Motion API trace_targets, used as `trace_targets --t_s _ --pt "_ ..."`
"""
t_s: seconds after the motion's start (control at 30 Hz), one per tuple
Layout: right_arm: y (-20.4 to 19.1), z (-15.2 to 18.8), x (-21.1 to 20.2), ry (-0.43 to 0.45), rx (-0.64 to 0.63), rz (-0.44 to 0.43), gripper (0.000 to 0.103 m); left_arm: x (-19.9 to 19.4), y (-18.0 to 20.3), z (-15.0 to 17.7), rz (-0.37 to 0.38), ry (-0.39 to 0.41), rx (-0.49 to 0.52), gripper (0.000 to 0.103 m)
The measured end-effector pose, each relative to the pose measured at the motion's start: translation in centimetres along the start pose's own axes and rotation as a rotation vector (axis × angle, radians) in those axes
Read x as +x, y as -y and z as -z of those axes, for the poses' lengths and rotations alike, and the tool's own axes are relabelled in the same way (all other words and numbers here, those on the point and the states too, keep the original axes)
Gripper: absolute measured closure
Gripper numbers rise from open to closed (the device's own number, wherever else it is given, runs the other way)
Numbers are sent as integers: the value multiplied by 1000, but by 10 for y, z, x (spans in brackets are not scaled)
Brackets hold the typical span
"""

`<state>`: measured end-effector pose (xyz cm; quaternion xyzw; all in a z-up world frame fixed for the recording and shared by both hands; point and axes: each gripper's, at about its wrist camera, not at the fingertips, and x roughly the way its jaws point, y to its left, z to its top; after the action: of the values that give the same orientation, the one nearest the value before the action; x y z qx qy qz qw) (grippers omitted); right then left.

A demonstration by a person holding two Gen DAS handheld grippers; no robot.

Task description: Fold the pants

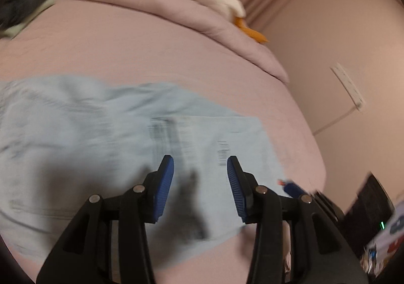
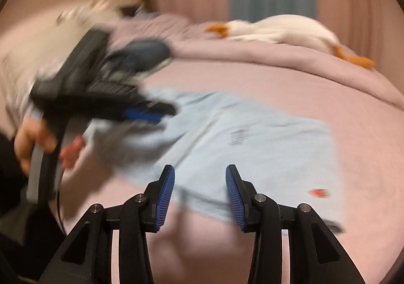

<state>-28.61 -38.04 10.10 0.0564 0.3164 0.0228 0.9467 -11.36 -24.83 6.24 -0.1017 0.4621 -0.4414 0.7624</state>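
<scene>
Both tongs, left (image 1: 200, 188) and right (image 2: 200, 195), gape empty above pale-blue pants (image 2: 252, 142).

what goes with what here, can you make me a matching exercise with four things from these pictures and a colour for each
Things:
1. pants
2. plush goose
3. bed cover
4. finger pads

Colours:
A. pink
B. dark blue
C. white with orange beak and feet
D. light blue

Pairs: 1-D, 2-C, 3-A, 4-B
</scene>
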Motion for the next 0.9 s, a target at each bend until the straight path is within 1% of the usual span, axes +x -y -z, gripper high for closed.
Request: trace_targets --t_s 0.03,0.07,0.1,0.13,0.17,0.2,0.27,0.33,0.37,0.4,0.43,0.47,0.5,0.57,0.63,0.7,0.77,0.83,0.9 --pt "9 -1 -2 8 25 29 61 8 12 1 18 -11 17 62" --pt "15 -3 -3 3 49 85 61 12 19 1 31 -21 27 62" --pt "25 -5 2 -12 65 131 61 20 27 3 37 -31 43 65" --pt "33 -6 5 -25 79 169 61 24 31 4 33 -40 55 68" --pt "42 -8 10 -36 98 196 61 33 35 7 18 -61 71 76" --pt "47 -9 14 -50 112 210 61 39 34 10 4 -76 73 78" --pt "52 -9 20 -70 131 232 61 41 25 18 -57 -94 74 79" --pt "57 -5 28 -97 139 237 61 43 8 25 -147 -109 65 89" --pt "56 6 29 -120 141 246 61 41 0 27 -166 -112 52 100" --pt "63 8 36 -149 146 249 61 37 -12 30 -166 -109 16 100" --pt "66 11 43 -183 153 242 61 33 -22 33 -120 -108 -29 100" --pt "67 19 40 -196 157 236 61 30 -24 35 -106 -105 -47 100" --pt "67 18 43 -208 152 233 61 28 -24 36 -105 -102 -44 100" --pt "63 14 41 -227 128 249 61 28 -17 38 -135 -101 4 100" --pt "55 6 38 -220 108 259 61 31 -13 40 -152 -99 23 100" --pt "41 -6 40 -176 69 211 61 38 -12 38 -144 -95 10 100" --pt "27 -16 42 -154 35 136 61 35 -14 38 -134 -90 6 100" --pt "19 -25 55 -171 26 58 61 35 -15 38 -133 -89 15 100" --pt "13 -36 75 -223 37 -16 63 35 -14 38 -135 -92 28 100"
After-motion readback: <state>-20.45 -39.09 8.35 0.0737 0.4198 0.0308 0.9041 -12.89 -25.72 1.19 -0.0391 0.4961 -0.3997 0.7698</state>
